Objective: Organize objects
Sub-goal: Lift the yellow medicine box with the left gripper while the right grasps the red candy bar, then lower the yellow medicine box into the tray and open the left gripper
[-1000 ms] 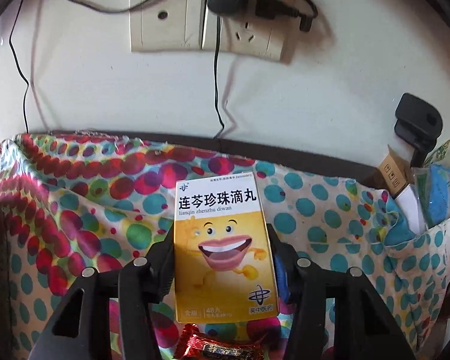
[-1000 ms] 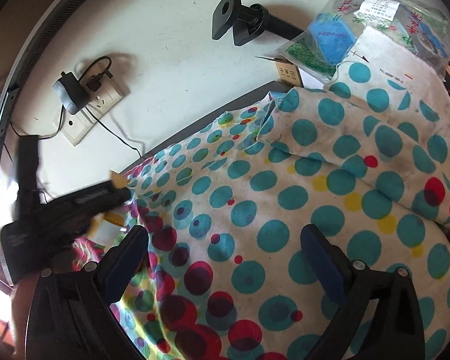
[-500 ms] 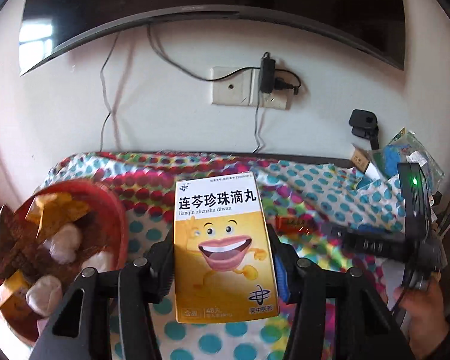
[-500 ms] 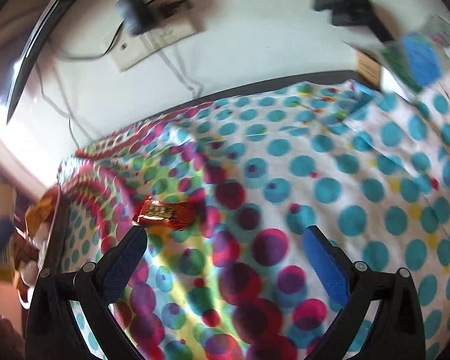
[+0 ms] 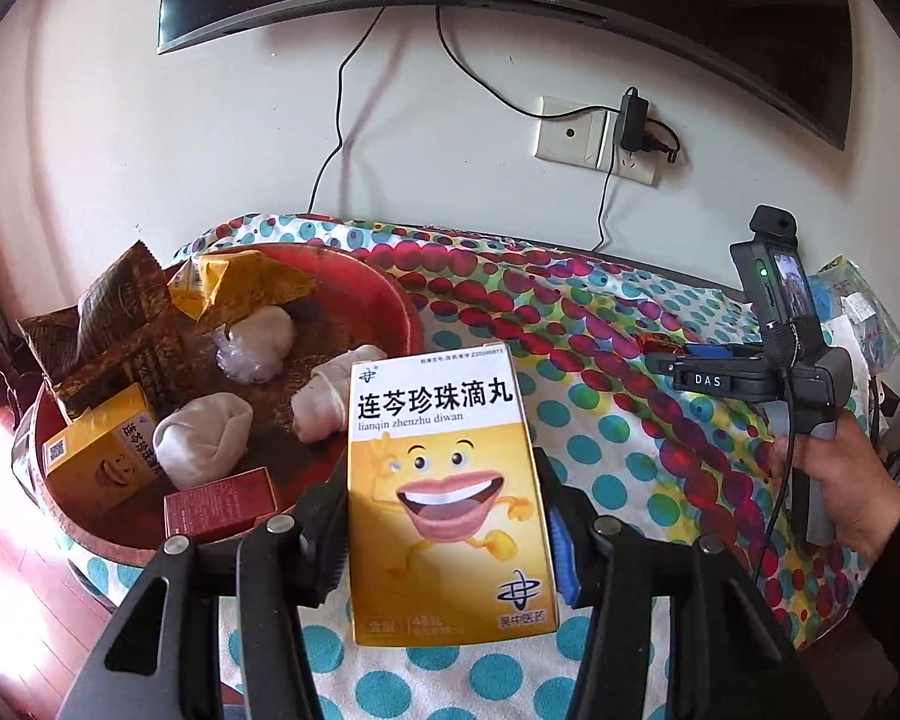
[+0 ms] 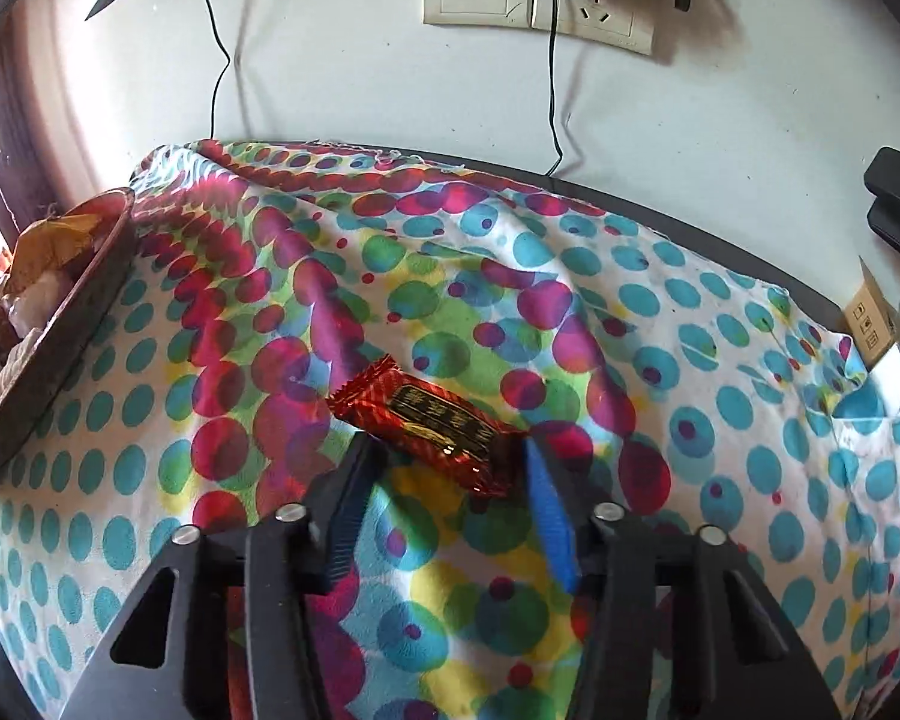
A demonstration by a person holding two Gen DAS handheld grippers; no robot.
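My left tongs (image 5: 450, 534) are gripping the yellow medicine box (image 5: 447, 492) for the red tray (image 5: 402, 306) at ten o'clock, while my right tongs (image 6: 444, 468) are closing around the red candy wrapper (image 6: 426, 420).

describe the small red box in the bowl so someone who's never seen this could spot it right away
Start at the round red bowl on the left end of the polka-dot cloth, in the left wrist view. At its near rim, beside a yellow medicine box, lies the small red box. It is the only flat dark red carton there; its neighbours are yellow boxes, brown packets and white wrapped lumps.
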